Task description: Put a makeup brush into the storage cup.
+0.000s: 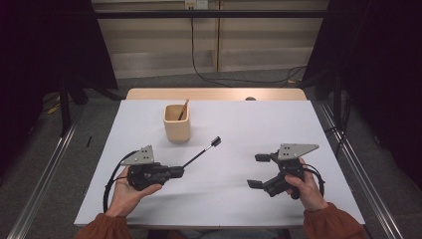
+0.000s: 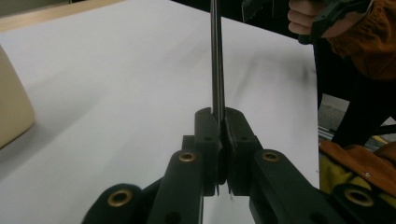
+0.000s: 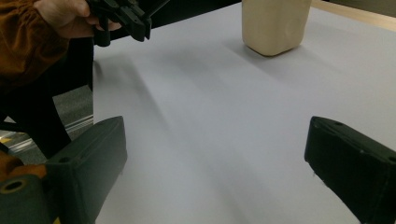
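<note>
The person's left gripper (image 1: pixel 180 172) sits low over the near left part of the white bench (image 1: pixel 259 124), its fingers (image 2: pixel 208 135) pinched tight on a thin dark tool (image 1: pixel 203 153), some kind of slim brush or stick with a small black head at the far end. The tool slants up and away from the gripper toward the middle of the bench, its head hanging in the air just to the right of a cream-coloured cup (image 1: pixel 177 124). In the left gripper view the shaft (image 2: pixel 217 60) runs straight up out of the closed fingers, clamped near its lower end. The cup stands upright toward the back left of the bench, and a second stick (image 1: pixel 183 109), brownish, leans inside it with its top poking over the rim. I can't make out what kind of tip either stick has; they are too small from where the high view looks. The right gripper (image 1: pixel 258 171) is held over the near right part of the bench, well apart from the left one and from the cup, its fingers (image 3: pixel 93 158) spread wide with nothing between them but bare bench. Rust-orange sleeves (image 1: pixel 333 224) cover both forearms at the near edge.
</note>
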{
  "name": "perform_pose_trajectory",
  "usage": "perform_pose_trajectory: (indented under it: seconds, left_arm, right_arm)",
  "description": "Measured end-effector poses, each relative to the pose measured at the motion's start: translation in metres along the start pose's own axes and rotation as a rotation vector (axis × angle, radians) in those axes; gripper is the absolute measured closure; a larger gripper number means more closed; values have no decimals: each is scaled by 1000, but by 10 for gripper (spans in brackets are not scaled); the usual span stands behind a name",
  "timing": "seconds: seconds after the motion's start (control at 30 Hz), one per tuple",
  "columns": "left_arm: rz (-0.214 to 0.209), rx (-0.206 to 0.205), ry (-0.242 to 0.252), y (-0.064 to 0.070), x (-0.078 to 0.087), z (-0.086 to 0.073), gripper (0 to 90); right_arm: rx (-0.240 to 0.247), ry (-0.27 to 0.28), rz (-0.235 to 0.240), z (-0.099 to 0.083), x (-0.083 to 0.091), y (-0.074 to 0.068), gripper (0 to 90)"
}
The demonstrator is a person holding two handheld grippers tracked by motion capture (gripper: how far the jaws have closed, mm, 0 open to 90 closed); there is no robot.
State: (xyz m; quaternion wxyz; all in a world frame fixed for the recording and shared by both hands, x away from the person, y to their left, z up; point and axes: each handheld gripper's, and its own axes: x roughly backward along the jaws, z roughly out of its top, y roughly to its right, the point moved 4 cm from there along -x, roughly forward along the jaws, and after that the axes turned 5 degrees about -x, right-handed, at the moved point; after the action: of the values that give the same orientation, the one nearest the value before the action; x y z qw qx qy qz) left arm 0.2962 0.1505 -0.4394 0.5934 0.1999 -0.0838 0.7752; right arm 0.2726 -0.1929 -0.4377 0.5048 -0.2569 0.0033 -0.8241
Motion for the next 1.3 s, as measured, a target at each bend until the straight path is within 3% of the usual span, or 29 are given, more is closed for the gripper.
perform_pose_trajectory:
  seconds: [0.43,0.77,1.03,1.3]
  left_arm:
    - [1,-16,79,8,-5,6,855]
    - [-17,-10,98,13,-7,11,855]
    - [-23,-15,102,16,-13,15,855]
    - [-29,-26,103,18,-20,21,855]
  right_arm:
    - [16,51,39,5,-3,-5,58]
    - [10,74,31,13,-10,-9,119]
    - [28,102,109,24,-12,-18,130]
    - [13,126,119,41,-20,-22,126]
